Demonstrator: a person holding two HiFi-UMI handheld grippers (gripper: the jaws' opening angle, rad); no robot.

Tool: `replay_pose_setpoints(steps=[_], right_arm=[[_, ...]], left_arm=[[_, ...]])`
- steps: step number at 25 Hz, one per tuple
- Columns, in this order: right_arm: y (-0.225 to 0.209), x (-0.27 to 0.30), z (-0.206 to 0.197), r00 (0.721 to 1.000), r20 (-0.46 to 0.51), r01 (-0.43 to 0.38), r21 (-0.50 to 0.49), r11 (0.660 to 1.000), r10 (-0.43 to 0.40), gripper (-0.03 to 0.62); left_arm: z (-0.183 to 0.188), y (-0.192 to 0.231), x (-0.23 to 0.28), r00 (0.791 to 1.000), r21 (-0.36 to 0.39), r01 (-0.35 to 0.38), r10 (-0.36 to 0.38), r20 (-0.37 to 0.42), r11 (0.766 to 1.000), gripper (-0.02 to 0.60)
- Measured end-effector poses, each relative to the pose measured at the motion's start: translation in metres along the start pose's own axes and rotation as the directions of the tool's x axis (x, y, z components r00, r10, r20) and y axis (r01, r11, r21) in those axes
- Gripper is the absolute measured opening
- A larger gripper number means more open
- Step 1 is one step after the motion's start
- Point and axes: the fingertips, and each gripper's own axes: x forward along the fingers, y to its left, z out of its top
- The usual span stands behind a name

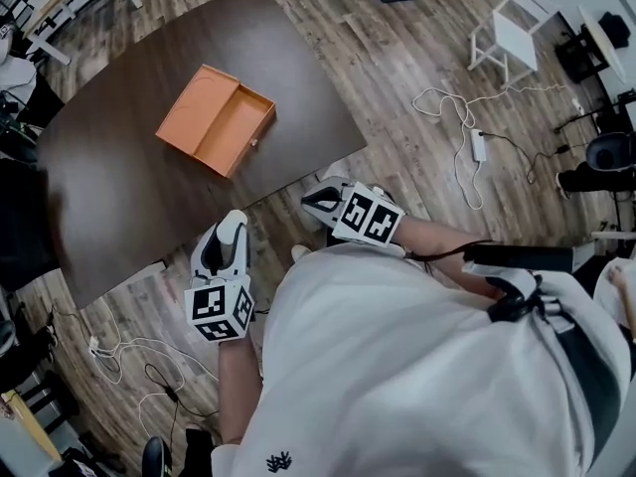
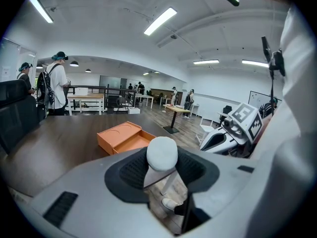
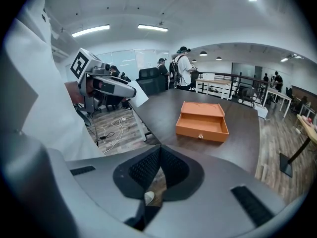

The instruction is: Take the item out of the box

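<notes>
Bright, even light from ceiling strip lamps (image 2: 161, 20), shadows soft. Dark worktop (image 1: 119, 167) has a mild sheen, no hard glare. Both gripper views are heavy fisheye: black vignetted corners, bowed lines. Near field is soft: left tongs (image 2: 163, 163) and the white round item (image 2: 162, 151) they clamp look slightly blurred. Head view is sharp.

The left gripper (image 1: 233, 225) was held low in front of the torso, pointing forward; its 2 jaws were clamped on a white rounded item (image 2: 162, 152); its marker cube (image 1: 221, 311) sat nearest the body; the left forearm (image 1: 237, 386) was bare; the right gripper (image 1: 318, 203) was just beside it, angled toward the left one; its 2 jaws were pressed together, nothing between; the right forearm (image 1: 437, 238) was bent across the body.
</notes>
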Motion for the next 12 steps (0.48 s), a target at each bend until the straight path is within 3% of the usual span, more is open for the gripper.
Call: replay_pose_setpoints(steps=[12], right_arm=[[-0.022, 0.01, 0.005, 1.0, -0.001, -0.029, 0.006, 1.0, 0.029, 0.002]], left_arm=[[0.005, 0.01, 0.025, 1.0, -0.012, -0.003, 0.003, -0.026, 1.0, 0.173]])
